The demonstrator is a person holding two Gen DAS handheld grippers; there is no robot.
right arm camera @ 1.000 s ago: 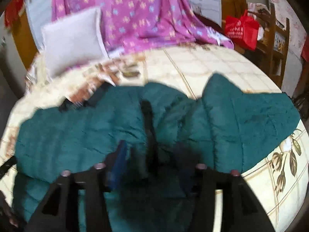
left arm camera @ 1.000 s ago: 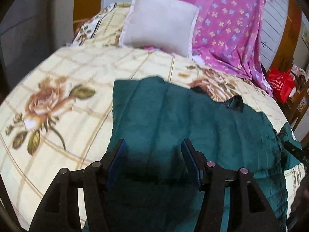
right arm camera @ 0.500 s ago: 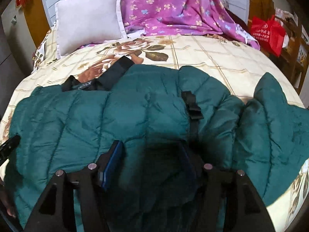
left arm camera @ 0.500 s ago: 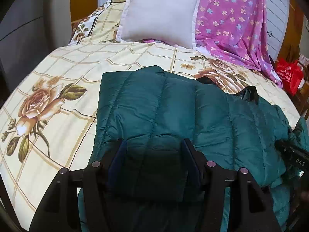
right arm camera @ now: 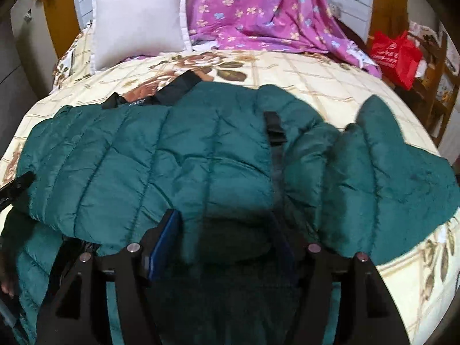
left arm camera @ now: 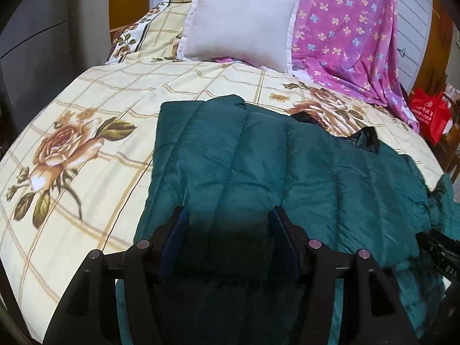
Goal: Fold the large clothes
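A dark green quilted puffer jacket (left arm camera: 258, 166) lies spread across the bed, its near half folded over towards the headboard. It fills the right wrist view (right arm camera: 178, 155), with a sleeve (right arm camera: 396, 178) lying out to the right and a black collar (right arm camera: 172, 89) at its far edge. My left gripper (left arm camera: 228, 230) is open just above the jacket's near left part, nothing between its fingers. My right gripper (right arm camera: 224, 230) is open over the jacket's near middle, empty, beside a black strap (right arm camera: 274, 132).
The bed (left arm camera: 86, 115) has a cream floral sheet. A white pillow (left arm camera: 238, 20) and a purple flowered cloth (left arm camera: 350, 28) lie at the headboard. A red bag (right arm camera: 395, 54) and wooden furniture stand right of the bed. A grey cabinet (left arm camera: 31, 43) stands left.
Both grippers have drawn back a little from the jacket, staying open. The folded-over jacket has settled flat on the bed.
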